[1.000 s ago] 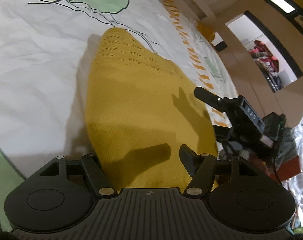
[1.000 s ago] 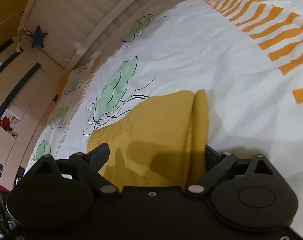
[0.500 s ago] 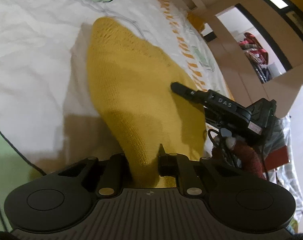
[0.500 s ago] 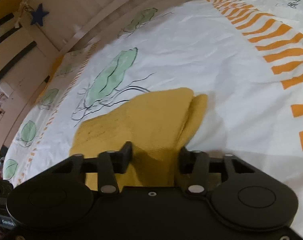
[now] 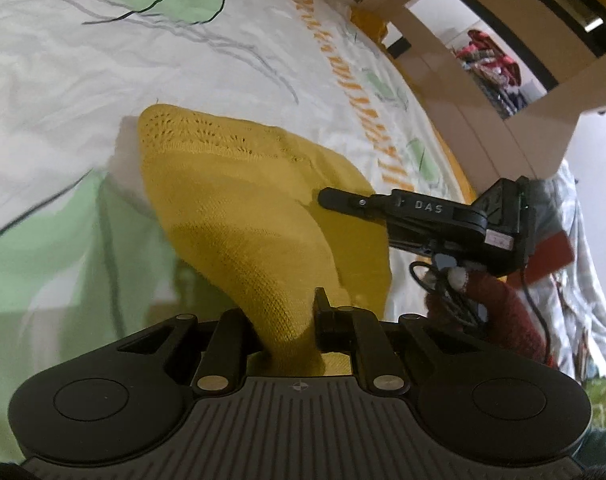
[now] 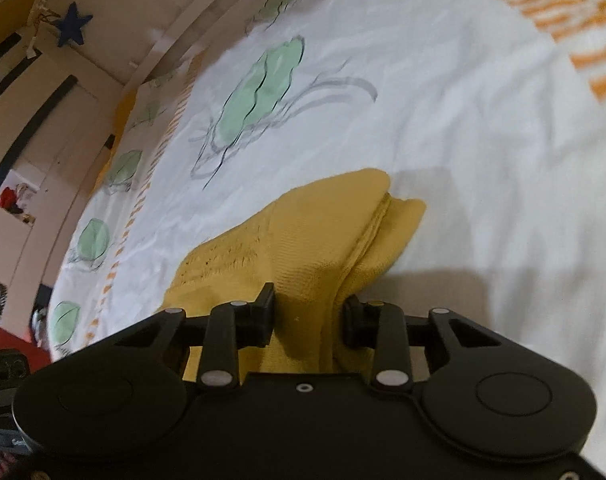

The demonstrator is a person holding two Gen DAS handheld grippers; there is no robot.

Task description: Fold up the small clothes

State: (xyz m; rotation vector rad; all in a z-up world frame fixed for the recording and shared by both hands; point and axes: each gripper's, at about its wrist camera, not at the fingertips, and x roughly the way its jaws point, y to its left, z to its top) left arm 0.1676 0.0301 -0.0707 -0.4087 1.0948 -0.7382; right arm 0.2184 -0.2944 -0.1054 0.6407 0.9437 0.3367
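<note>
A yellow knitted garment point(image 5: 239, 208) lies on a white bedsheet point(image 5: 63, 80) with green leaf prints. My left gripper point(image 5: 281, 320) is shut on the garment's near edge and lifts it off the sheet. In the right wrist view my right gripper point(image 6: 309, 316) is shut on the other near part of the same garment point(image 6: 303, 232), whose far end is folded in layers. The right gripper also shows in the left wrist view point(image 5: 423, 216), at the garment's right side.
The sheet has an orange striped border point(image 6: 563, 20) toward its edge. A wooden bed frame point(image 6: 115, 32) with a blue star point(image 6: 73, 26) stands behind. A doorway with clothes point(image 5: 491, 60) lies beyond the bed's edge.
Both grippers went from open around the garment's near edge to shut on it. They have since lifted that edge, and the cloth now rises toward the fingers.
</note>
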